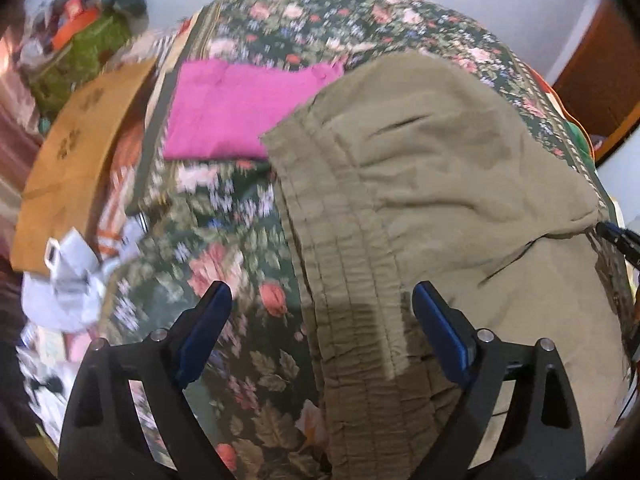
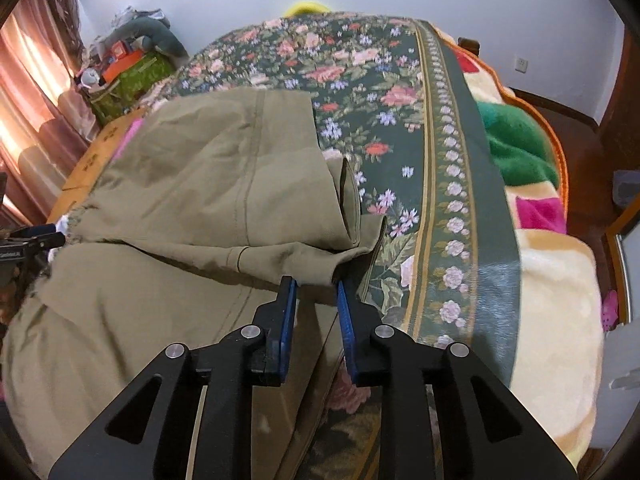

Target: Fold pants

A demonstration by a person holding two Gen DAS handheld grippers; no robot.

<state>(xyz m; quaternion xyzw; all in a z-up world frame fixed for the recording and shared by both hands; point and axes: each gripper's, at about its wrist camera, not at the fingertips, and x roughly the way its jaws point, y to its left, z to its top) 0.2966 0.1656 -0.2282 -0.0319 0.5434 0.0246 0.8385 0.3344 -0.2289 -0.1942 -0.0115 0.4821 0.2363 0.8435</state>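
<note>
Olive-khaki pants (image 1: pixel 440 184) lie on a floral bedspread, one part folded over the rest; the gathered elastic waistband (image 1: pixel 348 304) runs between my left fingers. My left gripper (image 1: pixel 322 300) is open wide above the waistband, holding nothing. In the right wrist view the pants (image 2: pixel 192 184) fill the left half, and the folded layer's edge (image 2: pixel 316 268) lies at the tips of my right gripper (image 2: pixel 317 286). Its jaws are narrowly apart with cloth between the tips; a firm grip does not show. The other gripper's tip shows at each view's edge (image 2: pixel 36 240).
A folded pink garment (image 1: pixel 236 112) lies on the bedspread (image 2: pixel 380 92) beyond the pants. A cardboard box (image 1: pixel 76 152) and cluttered bags (image 1: pixel 80 40) stand left of the bed. Colourful blankets (image 2: pixel 532 160) hang off the bed's right side, by wooden furniture.
</note>
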